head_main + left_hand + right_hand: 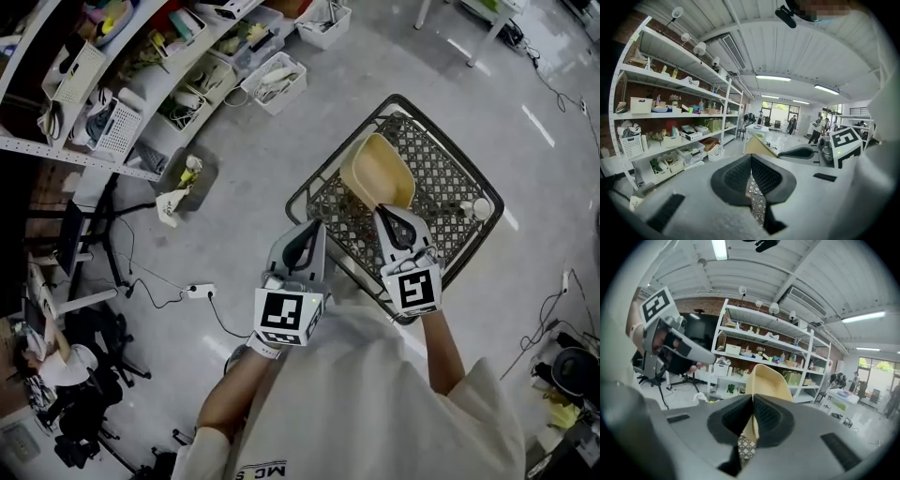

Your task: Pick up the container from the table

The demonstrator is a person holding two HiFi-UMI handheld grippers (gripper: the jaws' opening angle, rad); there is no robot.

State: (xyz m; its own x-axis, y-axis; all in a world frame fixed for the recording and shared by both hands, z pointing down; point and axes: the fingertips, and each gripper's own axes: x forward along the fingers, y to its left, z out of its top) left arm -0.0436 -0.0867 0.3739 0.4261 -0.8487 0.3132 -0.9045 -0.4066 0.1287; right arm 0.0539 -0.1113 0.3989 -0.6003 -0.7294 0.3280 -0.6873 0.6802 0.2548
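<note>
A beige, scoop-shaped container (377, 171) hangs above the black mesh table (487, 192), lifted off its top. My right gripper (389, 216) is shut on the container's near wall. In the right gripper view the beige wall (769, 380) rises from between the closed pads (771, 420). My left gripper (309, 234) hovers just left of the table's near corner, shut with nothing in it. In the left gripper view its pads (766, 176) meet, and the container's edge (757, 146) shows beyond them.
A small white object (481, 208) lies on the table's right side. Metal shelves (141, 75) full of bins stand at the upper left, with white baskets (277, 82) on the floor in front. A power strip with cables (200, 291) lies on the grey floor.
</note>
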